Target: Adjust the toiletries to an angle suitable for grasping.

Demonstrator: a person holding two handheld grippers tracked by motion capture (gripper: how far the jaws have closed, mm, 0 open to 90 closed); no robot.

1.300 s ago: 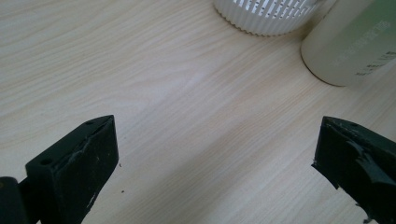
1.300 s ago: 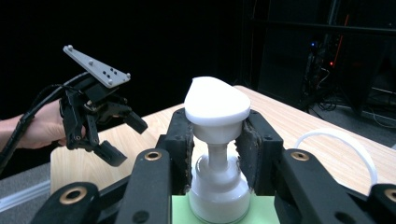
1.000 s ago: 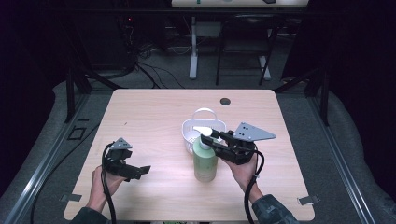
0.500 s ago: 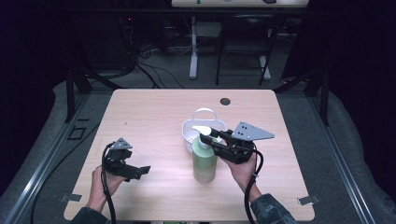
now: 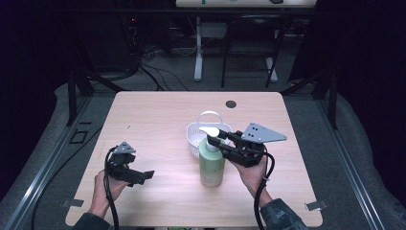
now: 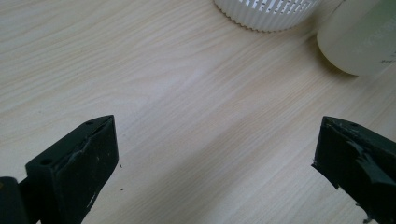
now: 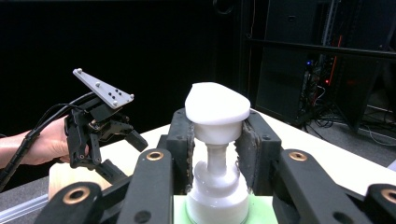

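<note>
Standing upright on a pale wooden table (image 5: 158, 124), a green pump bottle (image 5: 211, 165) sits just in front of a small white basket (image 5: 195, 139), its long axis vertical and its white pump head (image 7: 217, 108) pointing away from the right hand. The right gripper (image 5: 218, 142) pinches the pump's neck between its jaws. The left gripper (image 5: 143, 176) rests low and well apart at the table's near left, jaws spread around nothing. Judging by this, the grasp is made; lifting the bottle, perhaps into the basket, remains.
</note>
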